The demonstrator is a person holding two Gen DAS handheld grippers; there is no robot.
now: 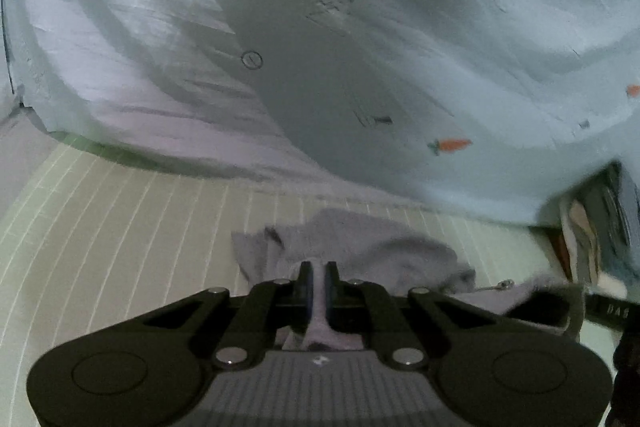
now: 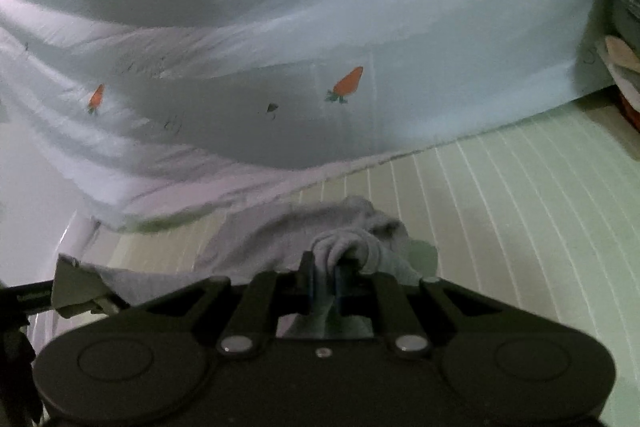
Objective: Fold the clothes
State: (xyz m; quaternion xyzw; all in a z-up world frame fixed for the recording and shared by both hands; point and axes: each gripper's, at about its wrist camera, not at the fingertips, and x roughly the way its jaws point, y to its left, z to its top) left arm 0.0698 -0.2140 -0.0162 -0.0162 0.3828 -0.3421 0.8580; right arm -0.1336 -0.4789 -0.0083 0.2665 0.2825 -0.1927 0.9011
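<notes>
A grey garment [image 1: 360,247] is bunched over the pale green striped mat [image 1: 120,227]. My left gripper [image 1: 318,271] is shut on a fold of it, and the cloth runs between the two fingers back toward the camera. In the right wrist view the same grey garment [image 2: 288,239] is gathered into a roll at my right gripper [image 2: 324,267], which is shut on that bunch. The cloth hangs between the two grippers, with a darker waistband end and a metal-tipped cord [image 1: 500,285] at the right of the left wrist view.
A light blue sheet [image 1: 400,47] printed with orange carrots lies rumpled beyond the mat [image 2: 520,207]. Stacked cloth and other items [image 1: 592,235] sit at the right edge; a similar pile [image 2: 620,59] shows at the right of the right wrist view.
</notes>
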